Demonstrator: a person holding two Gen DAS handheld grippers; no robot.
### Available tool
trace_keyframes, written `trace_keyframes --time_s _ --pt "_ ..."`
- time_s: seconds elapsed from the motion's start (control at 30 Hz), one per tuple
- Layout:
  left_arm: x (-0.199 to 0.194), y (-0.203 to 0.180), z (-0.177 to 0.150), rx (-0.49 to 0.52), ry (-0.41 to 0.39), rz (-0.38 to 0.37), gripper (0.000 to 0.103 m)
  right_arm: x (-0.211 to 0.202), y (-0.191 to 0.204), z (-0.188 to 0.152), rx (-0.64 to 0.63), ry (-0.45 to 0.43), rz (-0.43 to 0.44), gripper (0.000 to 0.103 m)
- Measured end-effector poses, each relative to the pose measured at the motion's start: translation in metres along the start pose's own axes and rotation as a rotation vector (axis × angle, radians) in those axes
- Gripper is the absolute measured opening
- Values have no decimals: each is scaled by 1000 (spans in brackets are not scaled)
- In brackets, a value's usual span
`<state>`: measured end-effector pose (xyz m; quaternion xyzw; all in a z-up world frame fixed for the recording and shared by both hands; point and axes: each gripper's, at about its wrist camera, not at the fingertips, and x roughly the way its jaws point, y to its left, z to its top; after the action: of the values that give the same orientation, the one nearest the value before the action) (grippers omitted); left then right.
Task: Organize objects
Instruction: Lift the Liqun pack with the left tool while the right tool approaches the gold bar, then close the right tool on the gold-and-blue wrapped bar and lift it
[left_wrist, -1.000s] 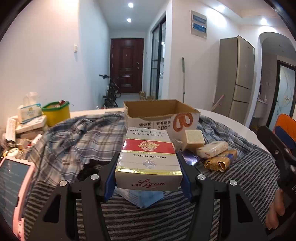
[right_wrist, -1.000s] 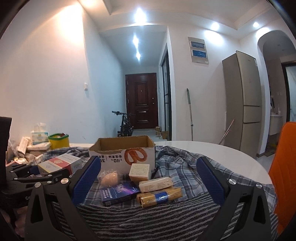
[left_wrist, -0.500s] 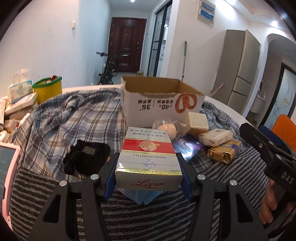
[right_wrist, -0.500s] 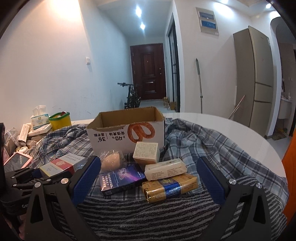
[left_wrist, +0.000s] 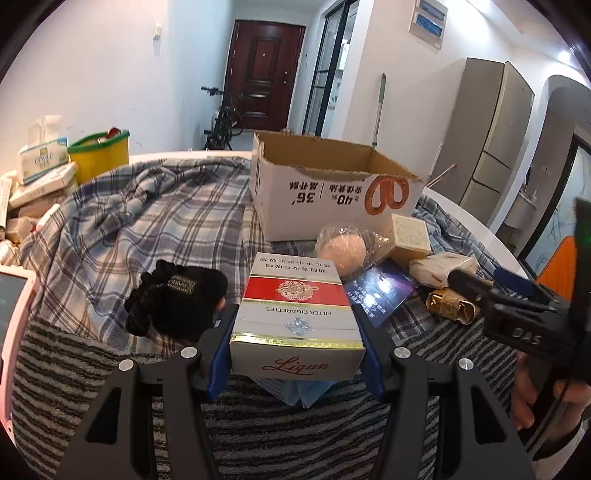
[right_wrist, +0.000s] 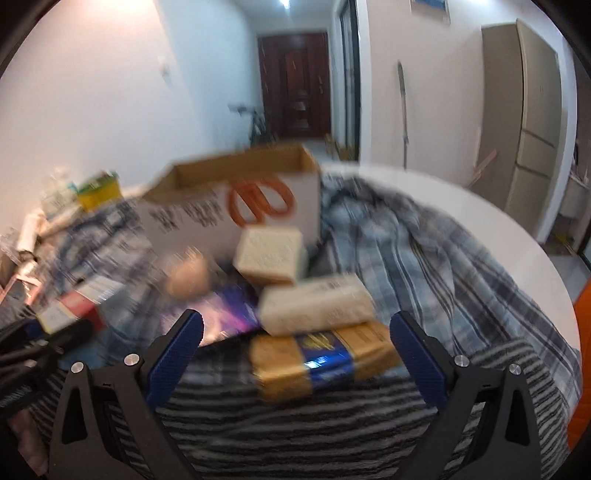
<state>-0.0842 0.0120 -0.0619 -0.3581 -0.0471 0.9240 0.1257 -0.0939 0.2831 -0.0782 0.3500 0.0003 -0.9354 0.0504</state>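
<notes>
My left gripper (left_wrist: 293, 328) is shut on a red-and-white cigarette carton (left_wrist: 295, 314), held above the cloth in front of the open cardboard box (left_wrist: 332, 184). My right gripper (right_wrist: 295, 339) is open and empty, low over a gold-and-blue packet (right_wrist: 325, 358) with a cream bar (right_wrist: 314, 302) behind it. The right wrist view is blurred. A cream cube box (right_wrist: 271, 254), a bagged round bun (left_wrist: 341, 249), a dark blue pack (left_wrist: 380, 291) and a black hair scrunchie (left_wrist: 173, 295) lie on the cloth. The right gripper also shows in the left wrist view (left_wrist: 517, 317).
A plaid cloth (left_wrist: 147, 221) and a striped cloth (left_wrist: 258, 424) cover the round white table (right_wrist: 443, 199). A yellow tub (left_wrist: 99, 155), tissue box (left_wrist: 42, 155) and stacked boxes crowd the left edge. A pink tablet (left_wrist: 11, 325) lies at the near left.
Both grippers tilted down and moved forward toward the items. The right gripper dropped close over the gold packet and its view blurred. The carton stays held in the left gripper.
</notes>
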Motion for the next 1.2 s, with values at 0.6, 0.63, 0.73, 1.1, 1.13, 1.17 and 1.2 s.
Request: trace_keyframes --time_s 0.6,0.63,0.73,1.1,1.13,1.17,1.2 --pt "2 0 0 0 18 13 60 -3 3 -7 -11 -3 -3 29" --pt "2 0 0 2 17 19 60 -8 3 -7 -9 -31 -7 25" --pt "-1 -4 0 19 1 37 60 -29 -4 -9 31 -128 54 7" --pt "-7 -11 1 51 -32 61 60 -23 10 -16 -80 -53 -103 103" --pt "-7 -10 1 49 -30 63 60 -23 11 -15 -79 -58 -125 103" --pt "-6 -10 1 48 -25 65 60 -21 11 -13 -70 -51 -143 103" --pt "-5 -10 1 48 -22 68 60 -16 10 -12 -57 -30 -148 103"
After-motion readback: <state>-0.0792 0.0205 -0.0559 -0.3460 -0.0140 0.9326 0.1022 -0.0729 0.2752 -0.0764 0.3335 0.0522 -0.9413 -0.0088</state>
